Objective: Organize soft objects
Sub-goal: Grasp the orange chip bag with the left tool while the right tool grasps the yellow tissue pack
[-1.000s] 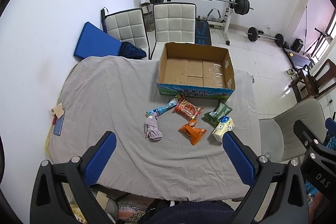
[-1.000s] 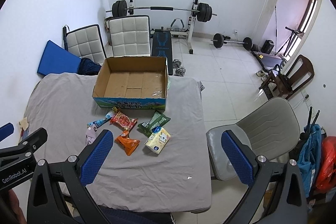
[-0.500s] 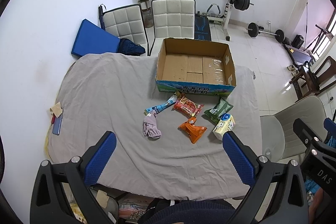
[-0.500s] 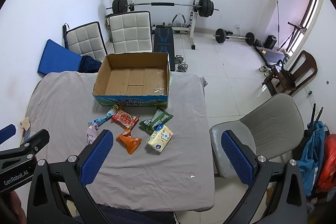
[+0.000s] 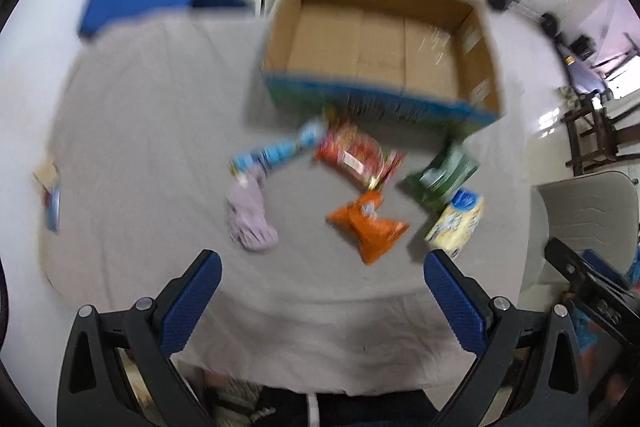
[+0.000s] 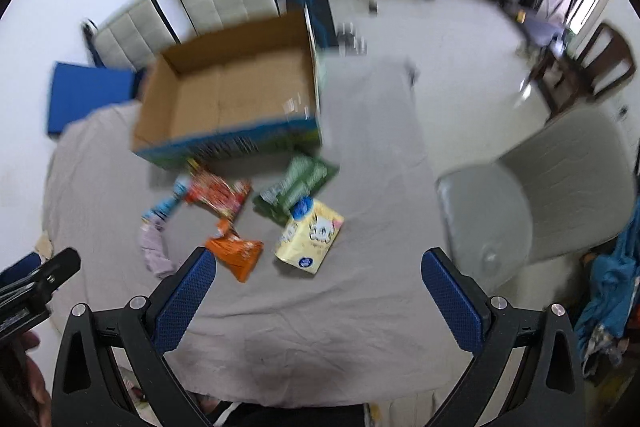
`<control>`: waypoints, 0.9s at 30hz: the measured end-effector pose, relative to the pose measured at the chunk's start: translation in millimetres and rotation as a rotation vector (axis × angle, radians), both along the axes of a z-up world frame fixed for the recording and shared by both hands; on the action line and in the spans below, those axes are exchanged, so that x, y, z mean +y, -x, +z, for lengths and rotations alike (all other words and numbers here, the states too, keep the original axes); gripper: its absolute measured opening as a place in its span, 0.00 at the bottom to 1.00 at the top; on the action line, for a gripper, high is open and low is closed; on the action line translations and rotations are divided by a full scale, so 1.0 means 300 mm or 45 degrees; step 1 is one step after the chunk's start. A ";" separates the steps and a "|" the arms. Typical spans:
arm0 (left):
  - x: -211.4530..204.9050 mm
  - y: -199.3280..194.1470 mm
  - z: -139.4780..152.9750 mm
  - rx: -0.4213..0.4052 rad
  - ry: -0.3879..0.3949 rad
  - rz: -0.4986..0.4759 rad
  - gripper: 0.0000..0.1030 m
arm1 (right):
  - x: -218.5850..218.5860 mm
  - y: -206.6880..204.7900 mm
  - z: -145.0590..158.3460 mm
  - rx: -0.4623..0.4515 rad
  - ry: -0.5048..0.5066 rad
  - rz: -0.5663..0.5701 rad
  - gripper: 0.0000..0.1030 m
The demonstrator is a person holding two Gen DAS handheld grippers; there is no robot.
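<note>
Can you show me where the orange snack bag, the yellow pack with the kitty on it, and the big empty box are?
Crinkly orange snack bag [image 5: 370,227]: left wrist view, middle of the bag.
Soft yellow tissue pack [image 6: 312,233]: right wrist view, its printed top face.
Open brown cardboard box [image 6: 236,95]: right wrist view, bare inside floor.

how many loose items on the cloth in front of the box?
6, all near the cardboard box: blue tube, lilac cloth, red packet, orange packet, green packet, yellow tissue pack. Motion blur; something small could be hidden.

One cardboard box [image 5: 380,39], five snack or tissue packets [image 5: 368,227], one lilac cloth [image 5: 250,217]
</note>
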State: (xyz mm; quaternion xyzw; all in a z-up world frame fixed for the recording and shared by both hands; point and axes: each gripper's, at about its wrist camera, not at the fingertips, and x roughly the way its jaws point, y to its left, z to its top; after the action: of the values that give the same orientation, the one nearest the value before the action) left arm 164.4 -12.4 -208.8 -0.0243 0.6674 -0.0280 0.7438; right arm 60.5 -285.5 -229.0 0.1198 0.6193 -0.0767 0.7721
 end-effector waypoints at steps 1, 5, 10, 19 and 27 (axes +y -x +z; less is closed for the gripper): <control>0.003 -0.021 -0.067 0.056 0.069 0.036 1.00 | -0.020 -0.043 -0.118 0.067 -0.055 -0.027 1.00; -0.007 -0.083 -0.301 0.244 0.188 0.160 0.99 | -0.062 -0.136 -0.431 0.226 -0.194 -0.117 0.98; -0.035 -0.119 -0.551 0.428 0.239 0.239 0.98 | -0.122 -0.175 -0.709 0.357 -0.457 -0.274 0.88; -0.065 -0.067 -0.756 0.536 0.442 0.350 0.52 | -0.103 -0.145 -0.809 0.428 -0.528 -0.259 0.64; -0.233 -0.051 -0.691 0.381 0.106 -0.039 0.50 | 0.023 -0.115 -0.780 0.496 0.039 0.100 0.65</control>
State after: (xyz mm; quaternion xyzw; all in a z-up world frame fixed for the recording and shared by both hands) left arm 179.8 -82.1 -416.1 -0.0490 0.7693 -0.0631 0.6338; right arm 95.2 -278.6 -462.9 0.0666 0.7601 -0.0777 0.6417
